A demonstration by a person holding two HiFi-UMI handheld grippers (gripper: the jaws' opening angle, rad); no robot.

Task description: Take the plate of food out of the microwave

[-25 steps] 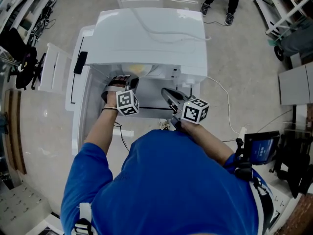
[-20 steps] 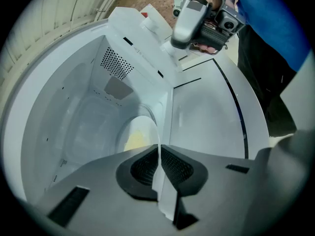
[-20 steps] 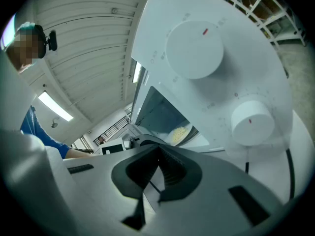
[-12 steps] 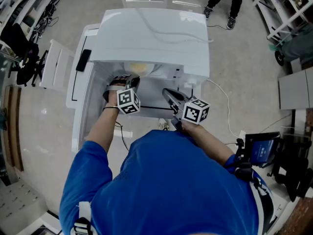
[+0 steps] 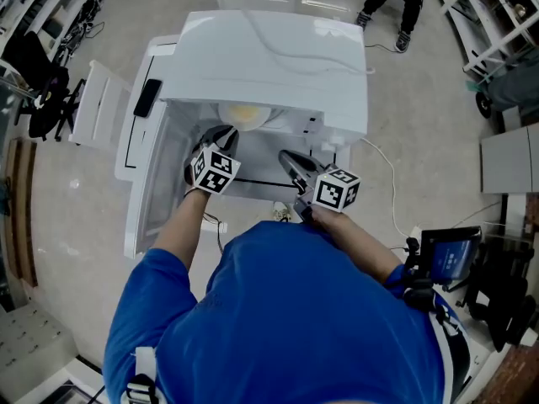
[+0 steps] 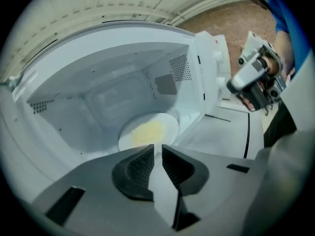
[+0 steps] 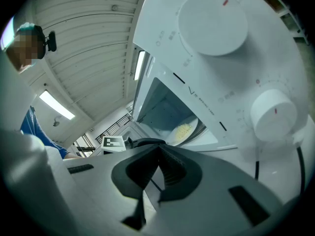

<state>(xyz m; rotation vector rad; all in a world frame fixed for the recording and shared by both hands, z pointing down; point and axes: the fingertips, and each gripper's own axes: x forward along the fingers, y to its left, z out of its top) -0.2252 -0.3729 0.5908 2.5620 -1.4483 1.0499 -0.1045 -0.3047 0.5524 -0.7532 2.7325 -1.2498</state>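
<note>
Inside microwave (image 5: 269, 57), near front edge, plate of food (image 6: 147, 132); left gripper (image 6: 157, 149) lined up for grab, jaws just cracked open, empty; right gripper (image 7: 158, 150) clenched, waiting outside

The plate of food (image 6: 147, 132) lies inside the microwave (image 5: 269, 57), its door (image 5: 139, 154) swung open to the left, with the left gripper (image 6: 157, 149) before the opening and the right gripper (image 7: 158, 149) before the dials (image 7: 212, 18).

Grey speckled floor (image 5: 425, 99), white shelving (image 5: 493, 19)
</note>
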